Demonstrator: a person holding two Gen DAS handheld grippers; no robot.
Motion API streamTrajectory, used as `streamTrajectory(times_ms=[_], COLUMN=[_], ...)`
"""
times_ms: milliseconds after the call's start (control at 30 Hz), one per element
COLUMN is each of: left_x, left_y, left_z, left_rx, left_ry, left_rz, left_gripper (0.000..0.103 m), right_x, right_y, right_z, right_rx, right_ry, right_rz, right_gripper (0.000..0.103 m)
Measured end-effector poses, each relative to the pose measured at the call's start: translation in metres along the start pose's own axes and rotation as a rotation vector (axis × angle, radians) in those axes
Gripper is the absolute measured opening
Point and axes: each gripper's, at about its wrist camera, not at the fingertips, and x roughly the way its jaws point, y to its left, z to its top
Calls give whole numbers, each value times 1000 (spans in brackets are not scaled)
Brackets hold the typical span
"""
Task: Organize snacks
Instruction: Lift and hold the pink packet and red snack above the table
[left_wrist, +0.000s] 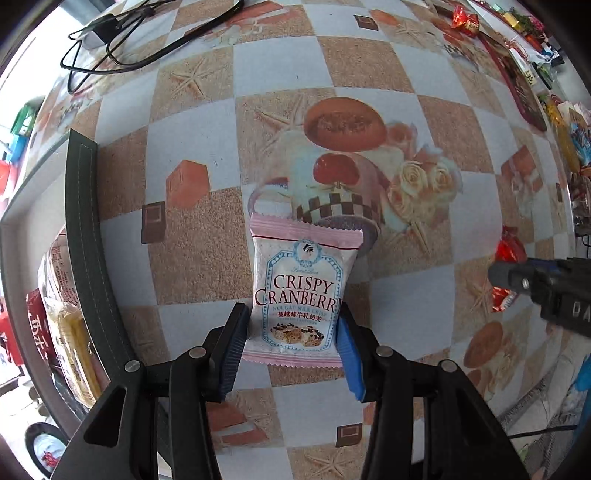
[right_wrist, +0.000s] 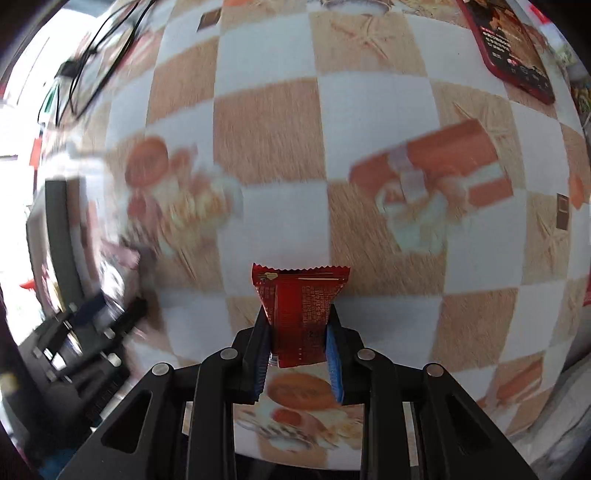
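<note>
In the left wrist view, the left gripper (left_wrist: 291, 325) was closed on a cranberry pack (left_wrist: 301, 291), its blue pads (left_wrist: 349, 350) pressed against the pack's two lower sides. The pack stood upright between the fingers, above the table (left_wrist: 280, 88). It was a white pillow pouch with pink crimped seams at top and bottom, a pale blue ornate frame, dark red lettering reading "CRISPY CRANBERRY", a line of Chinese text, and a picture of nougat pieces near the bottom. The table wore a checked cloth of white and tan squares printed with starfish and desserts. At the left edge sat a dark box (left_wrist: 86, 236) with stitched rim, holding a clear bag of yellow snacks (left_wrist: 68, 325) and a red packet (left_wrist: 35, 328). Black cables (left_wrist: 122, 44) lay at the far left. On the right, the right gripper (left_wrist: 517, 282) came in from the side with a red wrapper (left_wrist: 511, 251) in its fingers.

In the right wrist view, which was blurred at the left, the right gripper (right_wrist: 297, 332) was clamped narrow on the red wrapper (right_wrist: 300, 314). That wrapper was glossy red foil with a zigzag top seam, a small gold heart mark and fine print too small to read; it flared wider above the fingers. It hung over the checked table (right_wrist: 369, 110). The left gripper (right_wrist: 92, 328) showed as a dark smear at lower left, beside the box (right_wrist: 59, 229). A red flat package (right_wrist: 513, 48) lay at the far right.
</note>
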Motion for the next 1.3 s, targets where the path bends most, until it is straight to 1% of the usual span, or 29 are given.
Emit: streamTrajectory(times_ms=[67,100,133,167,200,233,267,300,333,367,433,533,633,667,733,767,800,867,1000,1067,1133,1200,1300], left_x=[-1,0,2,4,6,7,8,8,11,12,13,17,23,22,24,25,27,30,33,32,30,32,33], left_y=[-1,-3,-3,3,6,9,10,12,22,22,25,11,0,-4,-7,-9,-10,-11,-12,-11,-11,-13,-16], left_z=[0,0,0,-1,0,4,6,7,12,14,14,21,29,26,28,30,32,35,41,39,36,36,35], left_rx=[-1,-5,-10,-17,-24,-29,-32,-31,-27,-20,-13,-13,-16,-11,-1,0,2,-2,-8,-11,-13,-13,-17], left_ry=[-5,-5,-3,-2,-1,1,4,5,4,1,-3,0,5,5,6,9,15,19,22,29,37,43,45], left_rz=[3,9,26,40,42,31,21,18,17,16,14,4,-2,0,3,2,2,4,4,3,2,2,4], left_gripper=[56,64,69,77,78,78,78,79,79,79,80,82,88,91,93,95,97,98,98,98,98,97,97], right_x=[0,1,1,2,2,1,1,2,1,1,3,16,19,19,25,28,31,36,43,46,49,44,36], right_y=[0,0,0,1,2,3,4,9,11,8,12,12,18,20,26,28,33,39,47,49,48,43,41], right_z=[-6,-8,-10,-9,-9,-9,-10,-8,-7,-10,-5,1,4,3,3,3,3,3,4,5,8,9,9], right_rx=[-26,-37,-41,-43,-44,-48,-51,-53,-57,-62,-58,-53,-71,-78,-96,-103,-110,-107,-105,-102,-96,-95,-104], right_ry=[-4,-2,-1,0,0,-1,-4,-13,-33,-46,-32,-2,-12,-12,-4,3,9,11,8,11,12,10,16], right_rz=[-35,-47,-50,-51,-53,-56,-61,-79,-100,-110,-113,-146,-183,-191,-202,-207,-221,-223,-222,-218,-216,-213,-210], right_gripper=[29,29,29,29,31,48,64,83,83,83,83,83,83,84,94,96,100,102,102,102,98,96,95])
